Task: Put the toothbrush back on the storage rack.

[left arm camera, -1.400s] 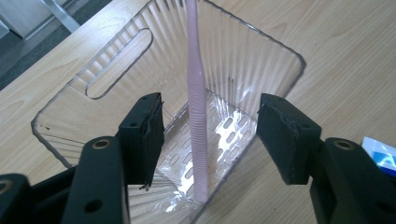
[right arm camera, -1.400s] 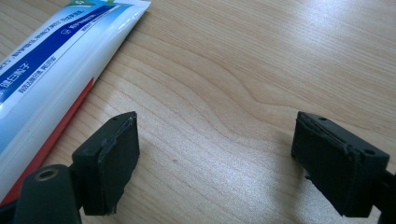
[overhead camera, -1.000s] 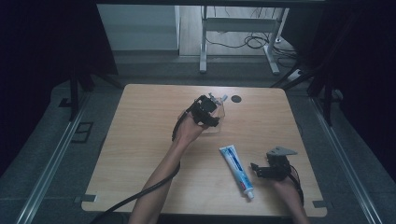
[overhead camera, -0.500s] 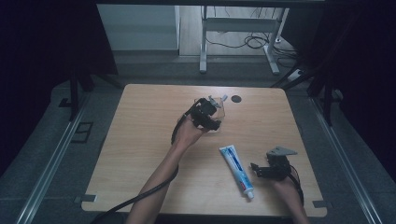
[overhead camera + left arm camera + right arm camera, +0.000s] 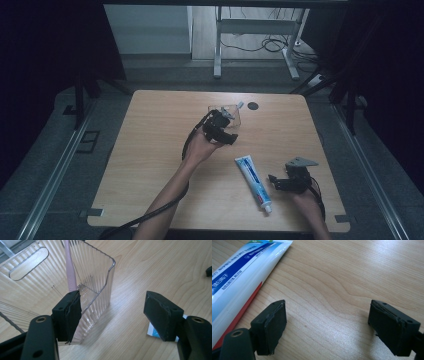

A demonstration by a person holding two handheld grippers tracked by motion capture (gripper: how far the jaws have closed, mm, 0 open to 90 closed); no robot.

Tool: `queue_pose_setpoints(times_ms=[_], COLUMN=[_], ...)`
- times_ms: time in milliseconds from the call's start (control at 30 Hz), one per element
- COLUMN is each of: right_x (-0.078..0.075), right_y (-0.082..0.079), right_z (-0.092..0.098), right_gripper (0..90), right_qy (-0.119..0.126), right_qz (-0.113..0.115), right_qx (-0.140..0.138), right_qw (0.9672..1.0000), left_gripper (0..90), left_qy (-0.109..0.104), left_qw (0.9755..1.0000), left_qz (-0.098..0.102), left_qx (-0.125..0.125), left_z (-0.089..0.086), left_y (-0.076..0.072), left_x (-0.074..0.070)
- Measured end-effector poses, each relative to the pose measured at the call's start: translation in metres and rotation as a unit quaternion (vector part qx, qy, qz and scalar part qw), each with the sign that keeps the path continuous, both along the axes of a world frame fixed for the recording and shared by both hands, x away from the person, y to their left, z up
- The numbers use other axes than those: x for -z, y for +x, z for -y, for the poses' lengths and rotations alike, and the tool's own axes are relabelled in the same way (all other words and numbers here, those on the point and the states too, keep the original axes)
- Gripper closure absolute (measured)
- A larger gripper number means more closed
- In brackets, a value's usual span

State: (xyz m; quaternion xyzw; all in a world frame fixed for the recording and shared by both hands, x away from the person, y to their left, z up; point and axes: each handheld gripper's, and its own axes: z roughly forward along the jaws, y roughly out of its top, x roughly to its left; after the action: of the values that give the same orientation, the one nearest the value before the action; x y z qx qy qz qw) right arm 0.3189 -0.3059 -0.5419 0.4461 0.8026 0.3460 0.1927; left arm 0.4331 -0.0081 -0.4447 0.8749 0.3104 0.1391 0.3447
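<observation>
Though blurred, Chinese characters mark the blue-white toothpaste tube (image 5: 239,272).

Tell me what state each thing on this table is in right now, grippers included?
Clear holder: upright, a pink toothbrush handle standing inside it.
Toothpaste tube: lying flat on the table, cap on, untouched.
Left gripper: jaws have just been opening; one pad beside the holder's wall, nothing clamped.
Right gripper: open, empty, over bare wood beside the tube.
</observation>
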Motion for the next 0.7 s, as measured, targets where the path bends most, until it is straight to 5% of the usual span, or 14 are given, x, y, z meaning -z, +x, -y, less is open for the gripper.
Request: queue_pose_setpoints(times_ms=[700], right_x=[0.0], right_y=[0.0], right_z=[0.0], right_gripper=[14.9], right_qy=[0.0], right_qz=[0.0], right_qx=[0.0], right_qw=[1.0], left_gripper=[22.1], left_qy=[-0.025], left_qw=[0.9997], left_qz=[0.002], left_qx=[0.0], left_z=[-0.014], left_y=[-0.02], left_x=[-0.003])
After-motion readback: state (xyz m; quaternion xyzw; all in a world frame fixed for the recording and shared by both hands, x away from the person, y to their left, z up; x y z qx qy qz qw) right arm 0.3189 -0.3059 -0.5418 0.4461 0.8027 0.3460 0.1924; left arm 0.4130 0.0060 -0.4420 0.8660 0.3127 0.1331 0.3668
